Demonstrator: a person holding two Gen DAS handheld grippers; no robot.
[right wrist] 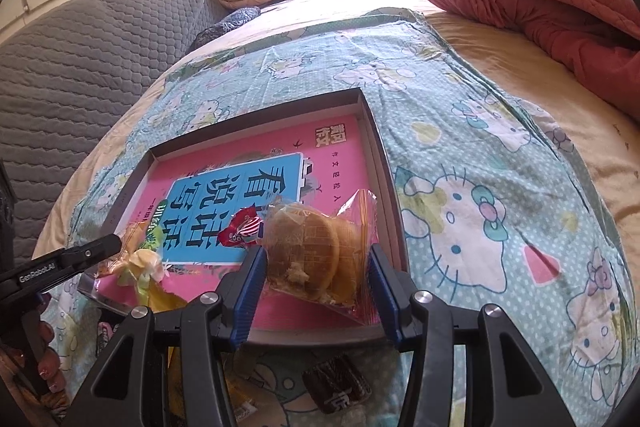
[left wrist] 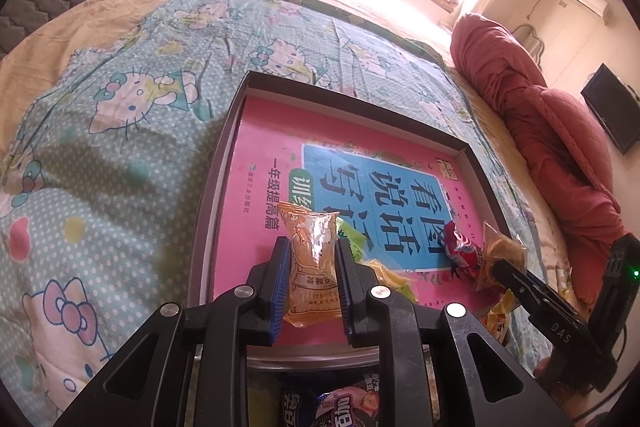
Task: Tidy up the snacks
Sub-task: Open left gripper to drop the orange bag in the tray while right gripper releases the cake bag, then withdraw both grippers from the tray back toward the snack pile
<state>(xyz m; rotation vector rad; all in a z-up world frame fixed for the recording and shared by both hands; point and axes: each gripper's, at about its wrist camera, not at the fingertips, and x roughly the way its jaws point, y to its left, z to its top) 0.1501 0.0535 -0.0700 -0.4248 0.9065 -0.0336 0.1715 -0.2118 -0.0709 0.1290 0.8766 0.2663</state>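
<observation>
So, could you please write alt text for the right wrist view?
The right gripper holds a clear bag of cakes over a shallow box lined with a pink book, on a bed. The left gripper reaches in from the left.

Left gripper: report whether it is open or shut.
Shut on the orange snack packet: both blue pads of the left gripper press its sides.

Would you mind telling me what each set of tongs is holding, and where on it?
Left tongs: the orange snack packet, pinched across its middle, side to side. Right tongs: the clear cake packet, gripped by its two side edges.
</observation>
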